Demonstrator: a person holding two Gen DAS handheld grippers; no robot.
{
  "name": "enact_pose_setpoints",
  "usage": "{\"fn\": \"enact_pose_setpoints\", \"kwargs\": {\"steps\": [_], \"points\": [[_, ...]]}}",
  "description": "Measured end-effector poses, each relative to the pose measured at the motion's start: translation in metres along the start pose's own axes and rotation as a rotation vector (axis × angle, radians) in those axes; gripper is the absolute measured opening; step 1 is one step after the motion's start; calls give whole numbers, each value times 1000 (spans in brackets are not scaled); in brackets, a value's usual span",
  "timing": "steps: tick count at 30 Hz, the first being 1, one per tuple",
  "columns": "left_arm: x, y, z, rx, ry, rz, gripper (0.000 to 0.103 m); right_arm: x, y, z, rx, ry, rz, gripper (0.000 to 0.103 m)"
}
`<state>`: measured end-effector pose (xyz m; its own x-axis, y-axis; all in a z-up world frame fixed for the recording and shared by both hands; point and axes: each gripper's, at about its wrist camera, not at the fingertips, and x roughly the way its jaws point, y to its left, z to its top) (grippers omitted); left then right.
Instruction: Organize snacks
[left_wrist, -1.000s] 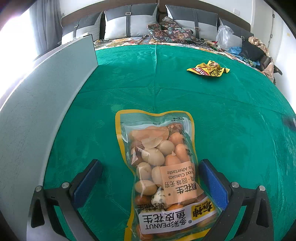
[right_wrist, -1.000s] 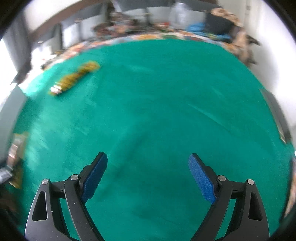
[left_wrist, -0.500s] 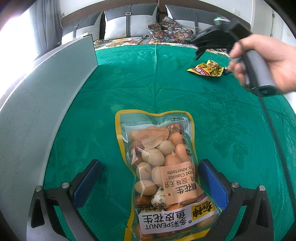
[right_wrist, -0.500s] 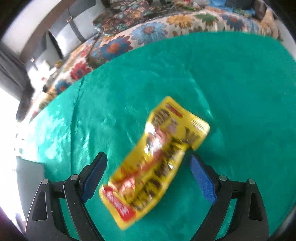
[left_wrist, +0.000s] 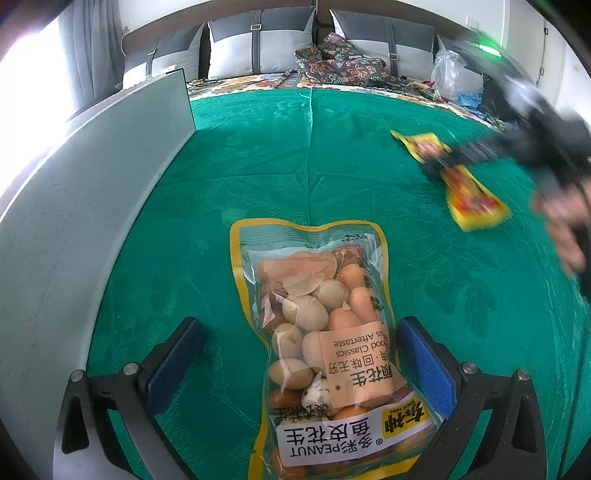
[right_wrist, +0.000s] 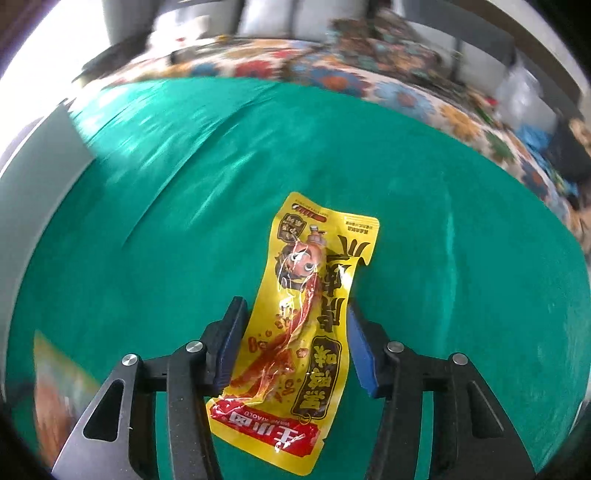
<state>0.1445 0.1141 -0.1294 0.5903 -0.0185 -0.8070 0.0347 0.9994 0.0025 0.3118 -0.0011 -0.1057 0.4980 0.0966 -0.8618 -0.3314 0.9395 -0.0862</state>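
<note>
A clear peanut bag (left_wrist: 317, 332) with a yellow border lies flat on the green cloth (left_wrist: 258, 166). My left gripper (left_wrist: 299, 354) straddles its near half, open, pads clear of the bag. A yellow snack packet (right_wrist: 306, 295) with red print sits lengthwise between the fingers of my right gripper (right_wrist: 295, 339). Its jaws are closing and both pads meet the packet's edges. The packet stays sharp while the cloth behind it blurs. In the left wrist view the packet (left_wrist: 472, 199) shows at the right, gripped by the blurred right gripper (left_wrist: 443, 162) in a person's hand (left_wrist: 569, 229).
A tall grey board (left_wrist: 74, 221) stands along the left edge of the cloth. Grey cushions (left_wrist: 258, 40) and a patterned bundle (left_wrist: 332, 62) line the far side. A plastic bag (left_wrist: 450, 74) and clutter sit far right. The peanut bag (right_wrist: 55, 387) blurs at the right view's lower left.
The right gripper swept over to the yellow packet, rolled, and narrowed its jaws onto it. The packet has shifted nearer and turned in the left wrist view. The left gripper and peanut bag stayed put.
</note>
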Motion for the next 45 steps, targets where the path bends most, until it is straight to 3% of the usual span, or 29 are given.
{"fn": "enact_pose_setpoints", "kwargs": {"steps": [6,11,14,15,19,45], "points": [[0,0,0,0,0,0,103,-47,3,-95,-107,-4,58,56],[0,0,0,0,0,0,103,-87,-11,-181,-38,-80,23,60],[0,0,0,-1,0,0,103,-99,-22,-214,49,-160,1,70],[0,0,0,-2,0,-2,103,-100,-23,-219,57,-175,-29,82],[0,0,0,-2,-1,-2,103,-97,-34,-219,137,-163,-40,90],[0,-1,-1,-2,-1,-1,103,-98,-32,-219,137,-163,-44,91]]}}
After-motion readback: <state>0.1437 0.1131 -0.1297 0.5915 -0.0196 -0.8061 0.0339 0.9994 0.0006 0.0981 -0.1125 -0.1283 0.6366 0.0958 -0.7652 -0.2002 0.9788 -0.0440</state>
